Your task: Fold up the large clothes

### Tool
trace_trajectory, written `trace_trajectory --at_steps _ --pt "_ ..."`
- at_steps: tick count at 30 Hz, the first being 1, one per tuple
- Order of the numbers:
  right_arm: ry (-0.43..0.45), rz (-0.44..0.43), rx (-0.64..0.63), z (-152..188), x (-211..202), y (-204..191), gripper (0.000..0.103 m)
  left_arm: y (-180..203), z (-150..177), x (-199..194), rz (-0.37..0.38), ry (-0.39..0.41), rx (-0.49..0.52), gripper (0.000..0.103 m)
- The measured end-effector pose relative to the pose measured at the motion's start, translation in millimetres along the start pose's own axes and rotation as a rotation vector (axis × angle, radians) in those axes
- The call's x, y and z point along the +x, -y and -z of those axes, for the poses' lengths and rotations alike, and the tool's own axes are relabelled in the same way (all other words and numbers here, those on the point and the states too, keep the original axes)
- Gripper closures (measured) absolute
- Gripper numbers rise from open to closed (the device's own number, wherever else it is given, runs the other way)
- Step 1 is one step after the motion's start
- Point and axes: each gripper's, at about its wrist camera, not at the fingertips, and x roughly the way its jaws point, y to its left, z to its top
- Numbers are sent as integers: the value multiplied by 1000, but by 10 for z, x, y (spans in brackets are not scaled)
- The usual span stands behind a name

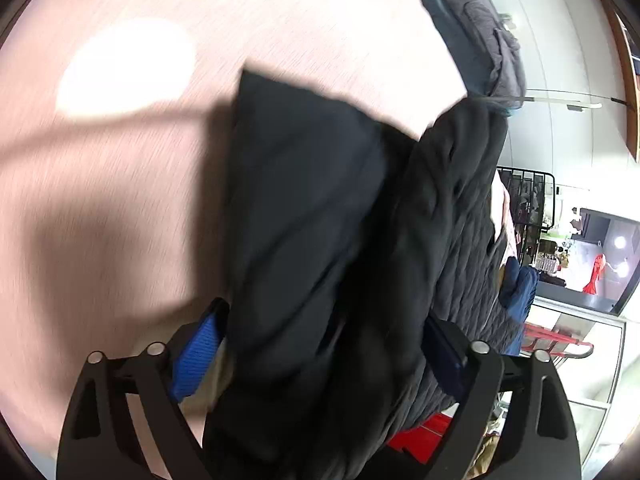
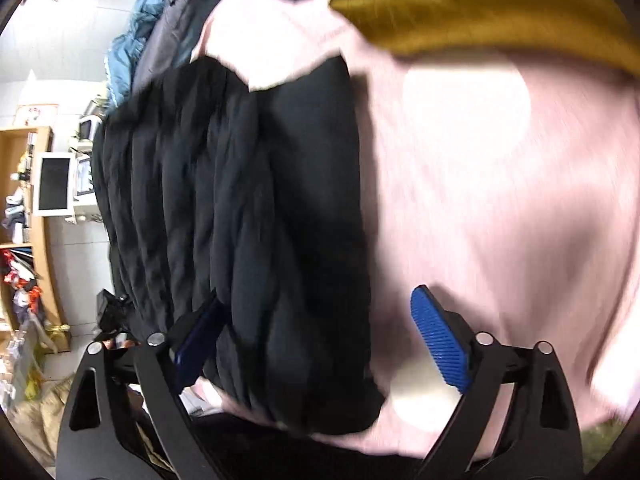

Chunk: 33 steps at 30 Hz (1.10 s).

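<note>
A large black quilted garment [image 1: 320, 220] lies folded on a pink surface [image 1: 120, 180]. In the left wrist view it fills the space between my left gripper's [image 1: 320, 352] blue-padded fingers [image 1: 196, 356], which stand wide apart around a thick bunch of it. In the right wrist view the same black garment [image 2: 248, 220] lies on the pink surface [image 2: 500, 240]. My right gripper [image 2: 320, 340] is open; its left finger [image 2: 200, 340] rests against the garment's edge, its right finger [image 2: 440, 340] stands free over the pink surface.
A grey garment [image 1: 480, 32] and a blue one [image 2: 128, 52] lie at the far side. A mustard-yellow cloth [image 2: 480, 12] lies beyond the pink surface. Shelves [image 2: 28, 220] and a black rack [image 1: 528, 200] stand in the room.
</note>
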Motion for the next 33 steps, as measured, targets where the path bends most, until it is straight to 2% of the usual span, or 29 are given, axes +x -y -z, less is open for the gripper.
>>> trace_trajectory --at_steps 3,4,5,7,9,11,12,14,16,18,22,27,33 --pt "-43 -67 44 -190 233 28 11 41 -155 67 38 -8 -51 7" --pt "-52 -77 54 -215 312 2 11 92 -165 128 28 -13 -57 7" --pt "-54 -81 56 -227 376 -31 5 143 -170 192 -6 -14 -48 7" --pt "-24 -83 13 -181 444 -178 5 190 -139 248 -44 -2 -23 7" --pt "-28 -75 -19 -92 478 -237 6 269 -91 272 -46 12 13 7" --pt "-6 -19 -31 -44 457 -269 26 273 -46 254 -31 11 35 8" --pt "4 -30 -4 -12 415 -235 33 246 -27 227 -20 12 32 11" --pt "25 -73 67 43 304 -151 60 211 -6 182 -7 22 22 18" --pt "46 -110 104 124 210 -173 69 150 35 119 8 28 23 30" --pt "62 -88 92 215 113 -262 74 167 65 86 37 37 23 37" --pt "112 -35 53 431 -115 -503 77 134 166 -65 107 54 8 53" --pt "169 28 -24 702 -317 -807 79 58 288 -250 208 58 8 61" --pt "200 62 34 837 -290 -990 80 46 299 -284 246 50 13 66"
